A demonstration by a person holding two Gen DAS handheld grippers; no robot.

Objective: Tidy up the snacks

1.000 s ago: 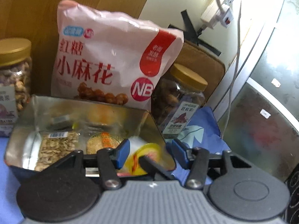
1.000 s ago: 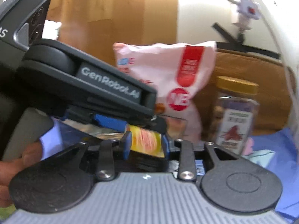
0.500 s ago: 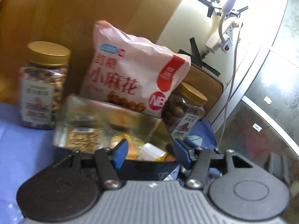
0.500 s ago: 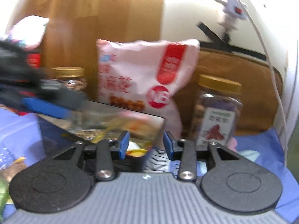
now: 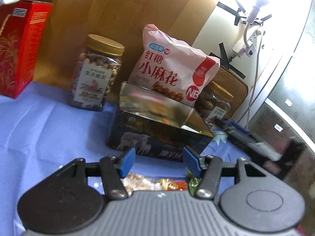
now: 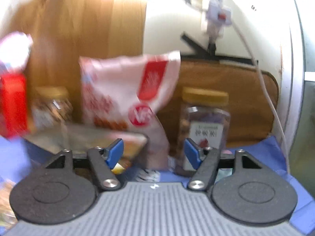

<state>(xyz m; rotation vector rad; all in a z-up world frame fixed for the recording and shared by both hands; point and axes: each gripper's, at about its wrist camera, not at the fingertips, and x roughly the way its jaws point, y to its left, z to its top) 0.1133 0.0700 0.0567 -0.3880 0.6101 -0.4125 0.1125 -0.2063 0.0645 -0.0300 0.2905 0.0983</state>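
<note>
Both grippers, left (image 5: 159, 162) and right (image 6: 153, 152), spread and empty, right just opened wider. Some snacks already in tin (image 5: 157, 137); loose packets (image 5: 157, 183) on cloth still waiting.

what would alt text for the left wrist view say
An open claw hovers over a blue cloth, facing an open tin of snacks. Behind the tin stand a pink bag, two gold-lidded jars and a red box.
</note>
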